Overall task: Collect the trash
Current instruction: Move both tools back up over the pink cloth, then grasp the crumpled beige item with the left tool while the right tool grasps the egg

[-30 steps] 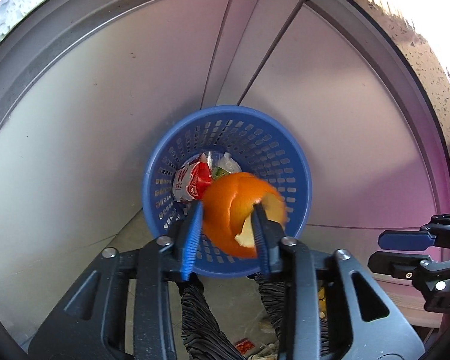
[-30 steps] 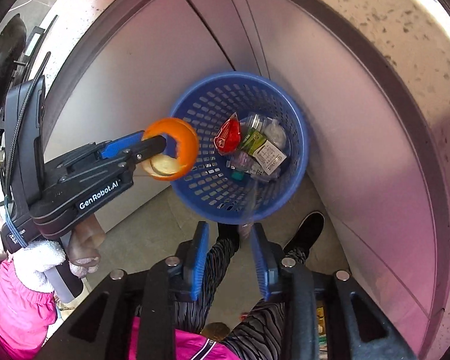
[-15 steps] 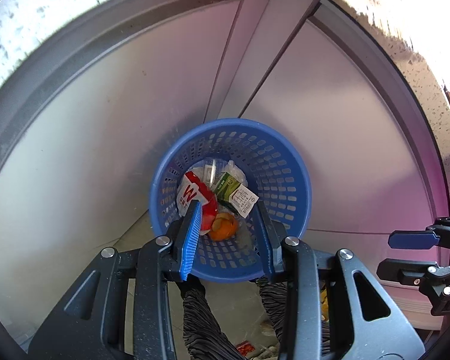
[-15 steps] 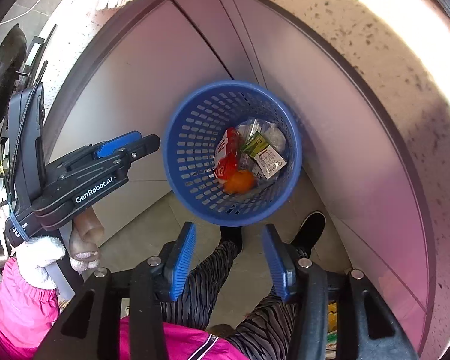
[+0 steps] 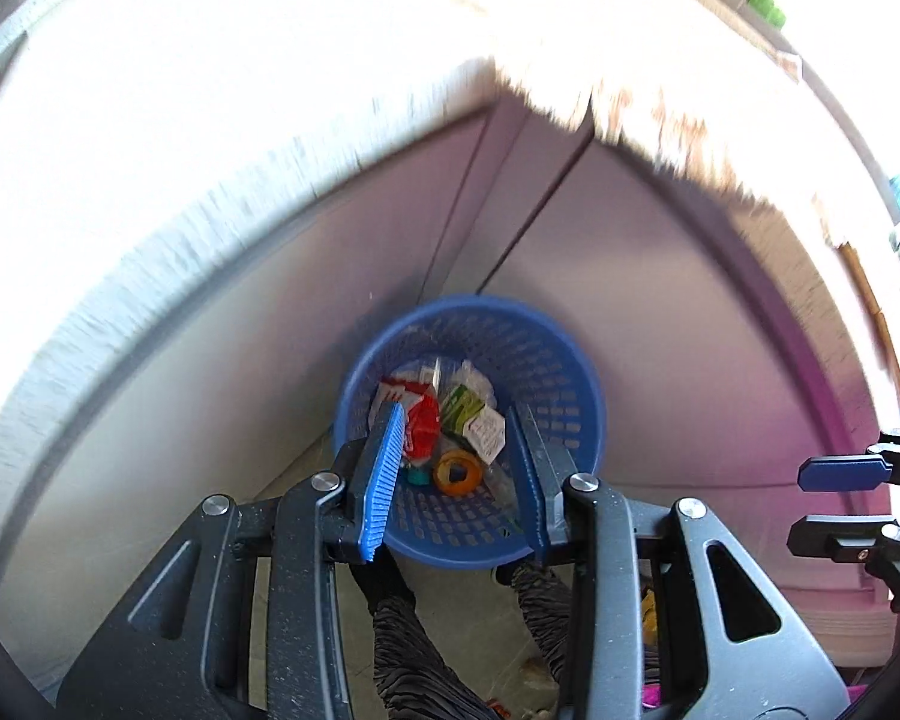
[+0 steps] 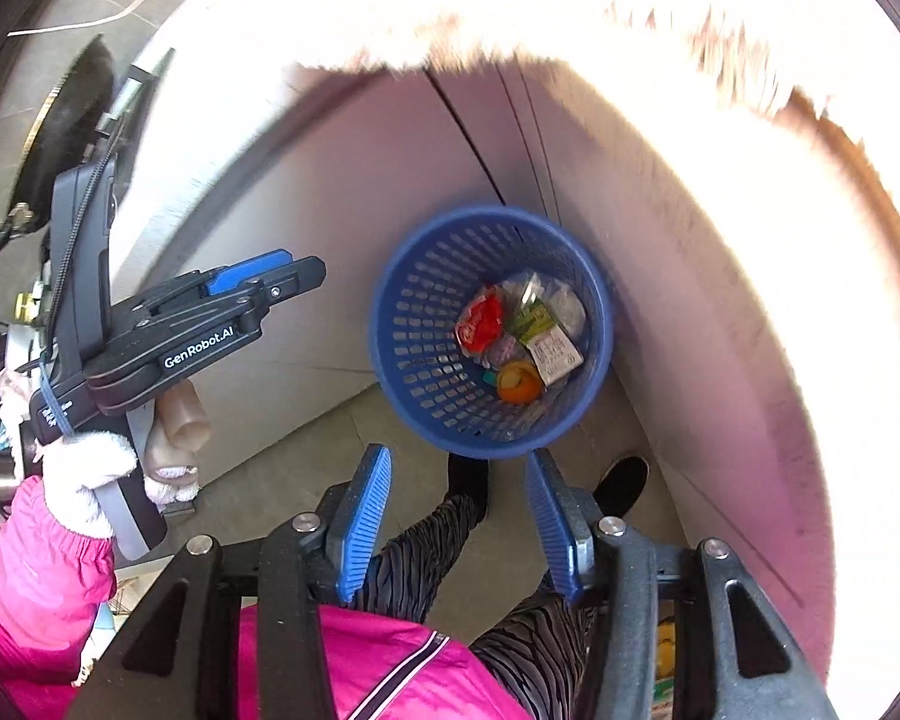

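Observation:
A blue mesh basket stands on the floor in the corner of grey cabinet doors. In it lie a curl of orange peel, a red wrapper, a green packet and a white label. My left gripper hangs high over the basket, open, with nothing between its blue pads; the right wrist view shows the left gripper from the side. My right gripper is open and empty above the floor just in front of the basket.
A bright speckled counter edge overhangs the cabinet doors. The person's striped legs and black shoes stand right by the basket. A gloved hand and pink sleeve hold the left gripper. A dark pan sits at far left.
The orange peel left my left gripper and fell into the basket. Both grippers have risen, so the basket looks smaller. The right gripper's jaws have widened.

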Demonstrator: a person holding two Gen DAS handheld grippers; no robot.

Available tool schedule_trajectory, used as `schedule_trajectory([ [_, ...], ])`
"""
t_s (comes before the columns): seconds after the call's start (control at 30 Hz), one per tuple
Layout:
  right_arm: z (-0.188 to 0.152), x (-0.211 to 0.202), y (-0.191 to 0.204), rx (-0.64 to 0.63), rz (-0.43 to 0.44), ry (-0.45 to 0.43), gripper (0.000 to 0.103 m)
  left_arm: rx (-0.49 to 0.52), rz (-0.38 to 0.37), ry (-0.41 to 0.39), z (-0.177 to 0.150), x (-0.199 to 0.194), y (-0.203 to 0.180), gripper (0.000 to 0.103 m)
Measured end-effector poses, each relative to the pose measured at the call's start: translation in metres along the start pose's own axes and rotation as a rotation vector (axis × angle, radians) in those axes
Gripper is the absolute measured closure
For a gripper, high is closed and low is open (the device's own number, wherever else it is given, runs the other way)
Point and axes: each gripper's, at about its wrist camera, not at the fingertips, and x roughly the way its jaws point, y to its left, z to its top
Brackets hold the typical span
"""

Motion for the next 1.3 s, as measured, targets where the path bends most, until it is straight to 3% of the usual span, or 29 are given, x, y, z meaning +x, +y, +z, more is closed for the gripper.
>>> schedule_trajectory([
  [0.43,0.033,-0.092,0.005,-0.116,0.035,-0.226,0.040,-0.040,-0.045,-0.186,0.067,-0.064,-0.016,0.068],
  [0.53,0.044,-0.109,0.000,-0.134,0.022,-0.275,0.038,-0.045,-0.038,-0.231,0.085,-0.069,-0.025,0.044],
  [0.6,0.052,-0.119,-0.007,-0.138,0.023,-0.305,0.036,-0.047,-0.046,-0.253,0.099,-0.072,-0.029,0.043],
  [0.77,0.080,-0.141,-0.030,-0.148,-0.025,-0.382,0.028,-0.020,-0.042,-0.284,0.137,-0.064,-0.048,0.043],
  [1.0,0.142,-0.161,-0.062,-0.162,-0.113,-0.486,0.028,-0.014,-0.063,-0.334,0.199,-0.051,-0.070,0.043],
  [1.3,0.212,-0.163,-0.099,-0.173,-0.125,-0.543,0.028,-0.072,-0.130,-0.340,0.274,-0.020,-0.080,0.043],
])
